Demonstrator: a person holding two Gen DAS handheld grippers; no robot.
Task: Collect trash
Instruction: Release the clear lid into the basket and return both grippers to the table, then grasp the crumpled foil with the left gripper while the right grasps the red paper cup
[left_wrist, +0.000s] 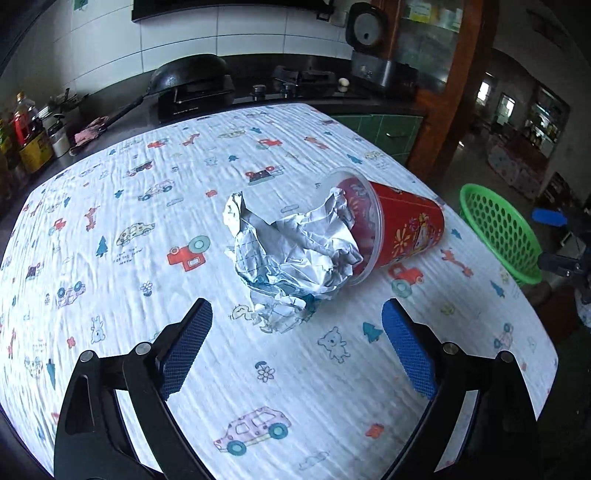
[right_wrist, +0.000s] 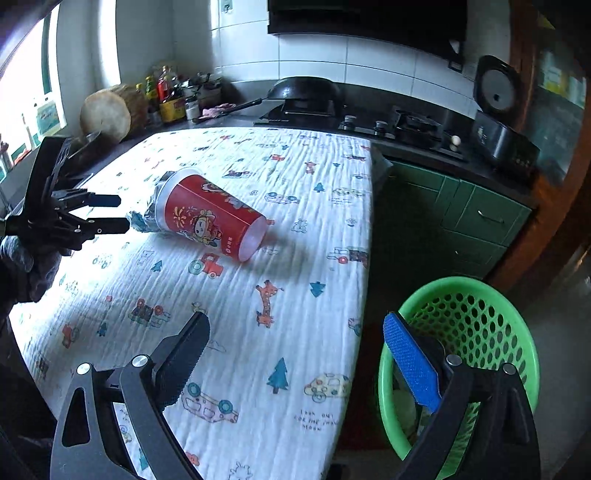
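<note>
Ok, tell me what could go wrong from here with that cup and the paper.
1. The red cup lies on its side near the table edge; a nudge could roll it off, missing the green basket.
2. The crumpled paper is only partly inside the cup's mouth, so lifting the cup alone may drop it.
3. The left tool, open and empty, faces the loose paper; a shallow pinch might tear it or drag the tablecloth.

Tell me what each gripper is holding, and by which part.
Nothing. The left gripper and right gripper are both open and empty; the crumpled paper and cup lie untouched.
</note>
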